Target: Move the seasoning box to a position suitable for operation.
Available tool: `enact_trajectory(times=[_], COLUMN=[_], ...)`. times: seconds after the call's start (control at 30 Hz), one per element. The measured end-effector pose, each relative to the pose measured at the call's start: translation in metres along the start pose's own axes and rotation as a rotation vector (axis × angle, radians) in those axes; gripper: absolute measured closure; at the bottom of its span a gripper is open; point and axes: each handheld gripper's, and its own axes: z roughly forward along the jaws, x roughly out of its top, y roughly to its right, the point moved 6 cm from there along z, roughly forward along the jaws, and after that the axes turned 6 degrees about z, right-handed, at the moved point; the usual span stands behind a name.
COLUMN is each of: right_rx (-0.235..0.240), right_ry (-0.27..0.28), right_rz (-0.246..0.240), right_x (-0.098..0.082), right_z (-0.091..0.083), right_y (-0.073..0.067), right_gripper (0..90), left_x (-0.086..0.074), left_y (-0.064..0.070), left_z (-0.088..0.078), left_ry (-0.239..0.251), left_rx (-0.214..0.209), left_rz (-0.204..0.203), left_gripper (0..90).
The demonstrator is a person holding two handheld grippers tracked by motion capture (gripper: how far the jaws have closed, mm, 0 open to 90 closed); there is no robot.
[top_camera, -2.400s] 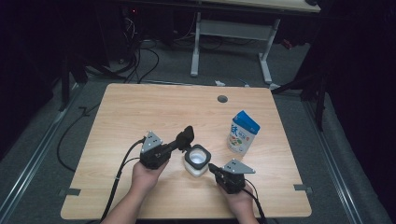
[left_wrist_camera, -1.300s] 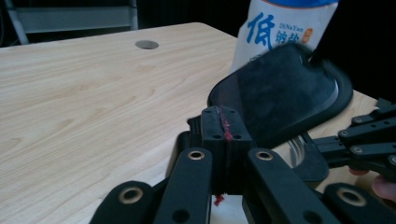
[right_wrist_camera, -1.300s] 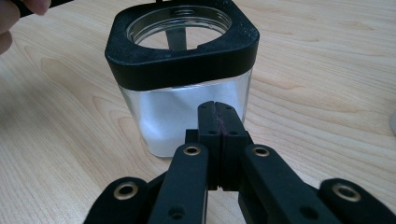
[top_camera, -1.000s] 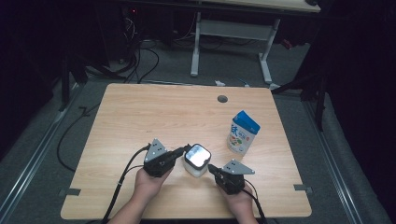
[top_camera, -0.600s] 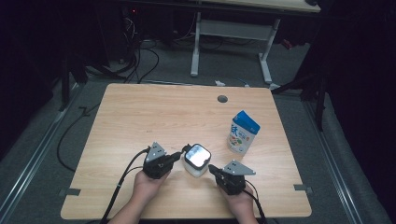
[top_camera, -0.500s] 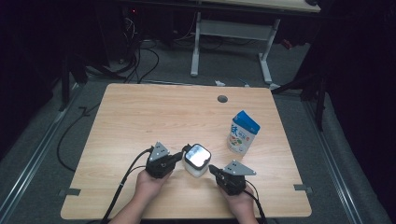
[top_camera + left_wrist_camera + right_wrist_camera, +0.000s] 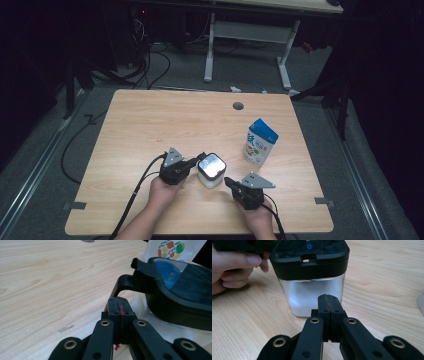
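Lowered since the earlier frame: my left gripper [image 7: 200, 159], jaws together, tips now at the lidded container's [image 7: 211, 170] left edge near the table's [image 7: 150, 120] front. Right gripper [image 7: 229, 181]: jaws together, empty, level, pointing at the container's clear wall [image 7: 309, 298]. Left gripper view adds the lid's latch [image 7: 127, 281]; the carton [image 7: 260, 142] stands to the right, apart.

A: Where was there room on the desk [image 7: 150, 120]?

B: The whole far half and the left side lay bare wood, open to either hand.

A: And what stood in the way?

B: 2 things: the clear container [image 7: 211, 170] with its black lid, wedged between the left gripper [image 7: 200, 159] and the right gripper [image 7: 229, 182], and the carton [image 7: 260, 142] near the right edge, with an open lane between them.
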Motion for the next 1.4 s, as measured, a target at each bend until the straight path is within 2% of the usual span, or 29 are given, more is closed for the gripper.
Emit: enact_trajectory(times=[0.3, 0.43, 0.53, 0.63, 0.73, 0.83, 0.97, 1.07, 1.13, 1.2, 1.4], right_rx=[-0.008, -0.013, -0.021, -0.036, -0.063, -0.084, -0.097, -0.098, -0.099, -0.094, -0.101], right_ry=[-0.003, -0.007, -0.008, -0.011, 0.001, -0.002, -0.020, -0.025, -0.032, -0.039, -0.039], right_rz=[0.001, 0.001, 0.003, 0.003, 0.009, 0.020, 0.015, 0.002, 0.000, 0.000, -0.002], right_x=[-0.001, -0.002, -0.002, -0.001, 0.004, 0.008, 0.011, 0.013, 0.013, 0.012, 0.012], right_z=[0.001, 0.001, 0.002, 0.004, 0.004, 0.009, 0.021, 0.026, 0.029, 0.031, 0.030], right_y=[0.001, 0.002, 0.003, 0.007, 0.014, 0.024, 0.029, 0.027, 0.026, 0.024, 0.022], right_gripper=[90.0, 90.0, 90.0, 90.0, 90.0, 90.0, 90.0, 90.0, 90.0, 90.0, 90.0], left_x=[0.008, 0.005, 0.004, 0.008, 0.011, 0.016, 0.022, 0.026, 0.025, 0.024, 0.026], left_y=[-0.003, -0.003, -0.009, -0.017, -0.028, -0.040, -0.055, -0.066, -0.072, -0.076, -0.078], left_z=[0.019, 0.016, 0.004, -0.018, -0.042, -0.064, -0.088, -0.097, -0.101, -0.104, -0.110], left_ry=[0.006, -0.002, -0.005, 0.010, 0.013, 0.029, 0.049, 0.067, 0.070, 0.071, 0.080], left_rx=[-0.002, 0.001, 0.023, 0.048, 0.088, 0.120, 0.157, 0.206, 0.217, 0.222, 0.206], left_rz=[0.003, 0.011, 0.021, 0.036, 0.086, 0.096, 0.091, 0.077, 0.074, 0.061, 0.044], left_gripper=[90.0, 90.0, 90.0, 89.9, 89.1, 86.1, 81.4, 75.3, 71.5, 68.2, 66.4])
